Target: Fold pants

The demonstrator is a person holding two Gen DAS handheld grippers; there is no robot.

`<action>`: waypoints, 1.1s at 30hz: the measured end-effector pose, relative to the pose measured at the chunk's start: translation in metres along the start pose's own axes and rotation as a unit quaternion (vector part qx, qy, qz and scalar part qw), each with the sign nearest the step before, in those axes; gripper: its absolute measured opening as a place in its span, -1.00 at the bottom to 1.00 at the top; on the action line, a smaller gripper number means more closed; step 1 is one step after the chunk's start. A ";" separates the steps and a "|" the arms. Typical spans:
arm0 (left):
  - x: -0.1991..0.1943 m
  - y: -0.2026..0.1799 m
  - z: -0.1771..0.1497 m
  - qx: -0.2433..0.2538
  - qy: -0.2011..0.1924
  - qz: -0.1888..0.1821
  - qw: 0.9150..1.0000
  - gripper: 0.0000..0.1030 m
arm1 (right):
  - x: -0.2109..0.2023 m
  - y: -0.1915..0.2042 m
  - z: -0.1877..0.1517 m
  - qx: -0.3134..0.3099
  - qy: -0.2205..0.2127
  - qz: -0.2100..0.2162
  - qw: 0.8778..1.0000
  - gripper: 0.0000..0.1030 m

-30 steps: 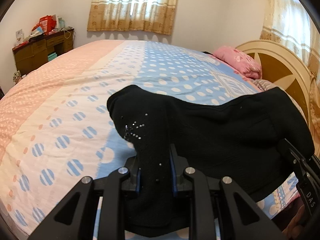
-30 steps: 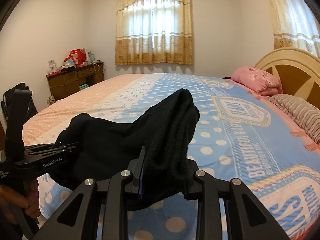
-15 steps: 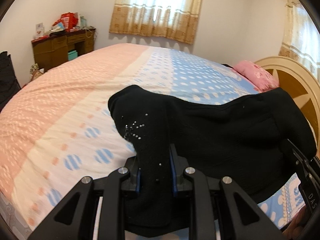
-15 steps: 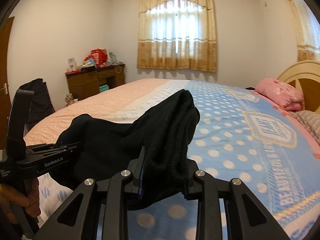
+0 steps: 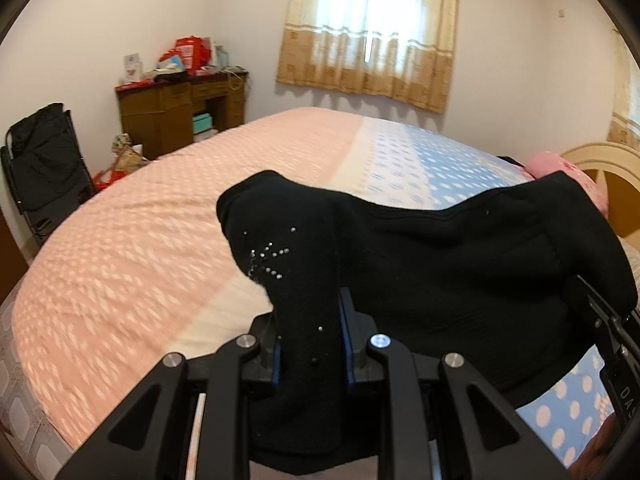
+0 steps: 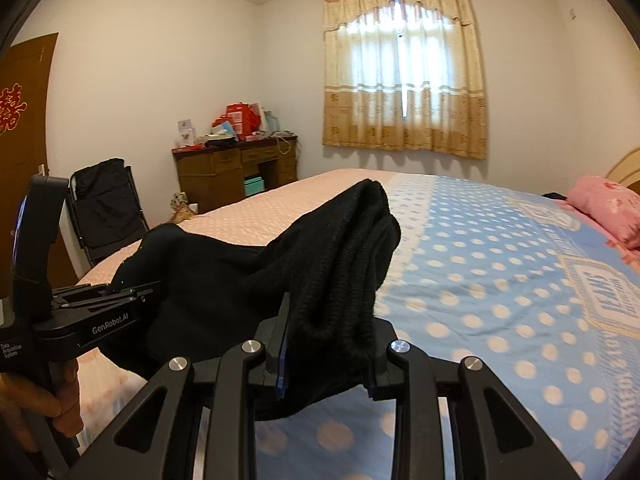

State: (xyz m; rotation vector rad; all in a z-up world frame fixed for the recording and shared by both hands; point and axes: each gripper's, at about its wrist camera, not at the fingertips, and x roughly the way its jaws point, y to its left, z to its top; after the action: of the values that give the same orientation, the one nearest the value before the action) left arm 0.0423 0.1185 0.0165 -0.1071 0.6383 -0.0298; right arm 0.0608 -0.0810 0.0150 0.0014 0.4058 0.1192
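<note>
The black pants [image 5: 440, 264] hang stretched between my two grippers above the bed. My left gripper [image 5: 310, 332] is shut on one end, where small rhinestones dot the fabric. My right gripper [image 6: 326, 344] is shut on the other end, a thick bunched fold of the pants [image 6: 344, 264]. In the right wrist view the left gripper [image 6: 120, 300] shows at the left, held by a hand. In the left wrist view the right gripper's body [image 5: 608, 328] shows at the right edge.
The bed [image 5: 140, 248] has a pink and blue dotted cover. A pink pillow [image 6: 604, 208] lies by the wooden headboard [image 5: 612, 172]. A cluttered wooden desk [image 6: 240, 176] and a black folding chair [image 6: 106, 208] stand at the left wall. A curtained window [image 6: 404, 80] is behind.
Both grippers have swung left and lifted with the pants still held. The views now show more of the desk, chair and pink side of the bed.
</note>
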 end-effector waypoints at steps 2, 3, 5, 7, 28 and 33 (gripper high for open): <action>0.005 0.006 0.006 0.002 -0.006 0.015 1.000 -0.55 | 0.015 0.007 0.004 0.002 -0.001 0.010 1.000 -0.44; 0.008 0.009 0.009 0.004 -0.010 0.026 1.000 -0.55 | 0.022 0.010 0.005 0.001 -0.002 0.014 1.000 -0.44; 0.016 0.013 0.016 0.011 -0.017 0.046 0.999 -0.55 | 0.038 0.016 0.006 -0.002 -0.001 0.019 1.000 -0.44; 0.024 0.016 0.019 0.015 -0.019 0.060 0.998 -0.55 | 0.056 0.020 0.005 -0.003 0.009 0.021 1.000 -0.44; 0.088 0.049 0.001 0.013 0.074 0.123 0.990 0.39 | 0.166 0.016 -0.036 -0.074 0.167 -0.022 0.983 -0.41; 0.061 0.098 -0.005 -0.031 0.078 0.154 0.985 0.85 | 0.167 0.019 -0.036 -0.088 0.171 -0.027 0.981 -0.36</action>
State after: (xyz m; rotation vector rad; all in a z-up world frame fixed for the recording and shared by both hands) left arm 0.0878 0.2113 -0.0337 -0.0656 0.8078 0.2821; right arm 0.1969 -0.0438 -0.0836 -0.2066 0.7368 0.1008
